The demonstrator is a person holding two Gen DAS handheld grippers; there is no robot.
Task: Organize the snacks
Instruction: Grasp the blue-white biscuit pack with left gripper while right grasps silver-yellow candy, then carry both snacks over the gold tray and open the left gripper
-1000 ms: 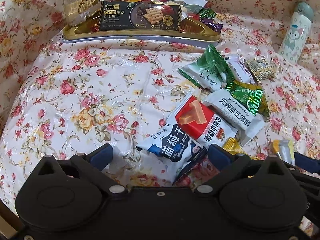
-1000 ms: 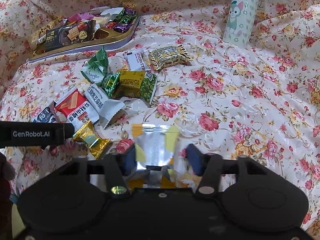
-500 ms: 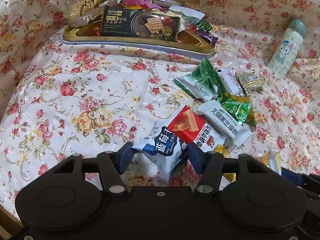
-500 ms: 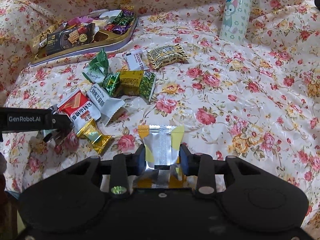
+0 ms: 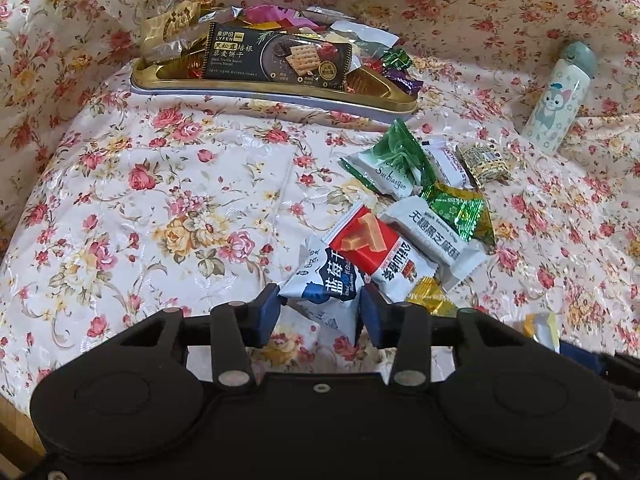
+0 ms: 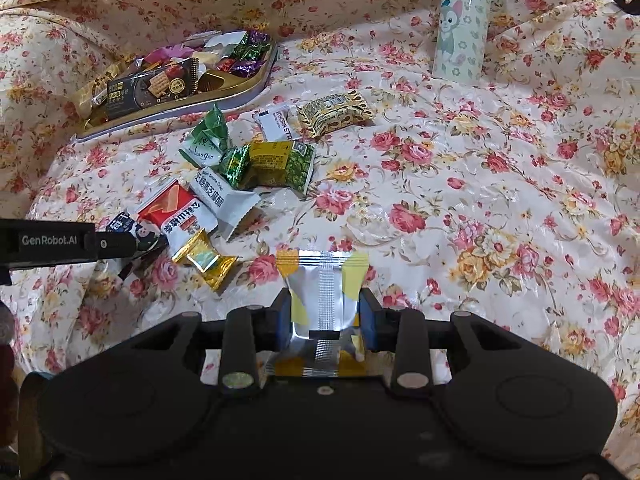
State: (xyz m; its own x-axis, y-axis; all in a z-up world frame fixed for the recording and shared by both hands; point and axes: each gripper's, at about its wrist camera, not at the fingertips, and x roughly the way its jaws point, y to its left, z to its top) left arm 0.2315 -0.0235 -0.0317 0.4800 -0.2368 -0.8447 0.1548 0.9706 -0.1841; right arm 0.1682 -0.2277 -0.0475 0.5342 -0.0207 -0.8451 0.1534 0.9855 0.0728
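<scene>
Loose snack packets lie in a heap on the floral cloth. My left gripper [image 5: 319, 312] has a blue and white packet [image 5: 328, 284] between its jaws, which are closing, and both pads touch its sides. A red packet [image 5: 372, 248] overlaps that packet's far edge. My right gripper [image 6: 325, 312] is shut on a silver and yellow packet [image 6: 324, 280], held a little above the cloth. At the back left, a gold tray [image 5: 280, 94] holds a dark cracker pack and several wrapped sweets. The left gripper's fingertips [image 6: 152, 242] show at the left edge of the right wrist view.
A white sesame packet [image 5: 432, 240], green packets [image 5: 392, 160] and a gold candy [image 6: 204, 258] lie beside the red one. A cartoon-print bottle [image 6: 460, 28] stands at the back right. The cloth rises in folds behind the tray. Bare cloth stretches to the right of the heap.
The left jaws came in from wide open onto the blue and white packet. The right jaws shut on the silver and yellow packet and lifted it slightly.
</scene>
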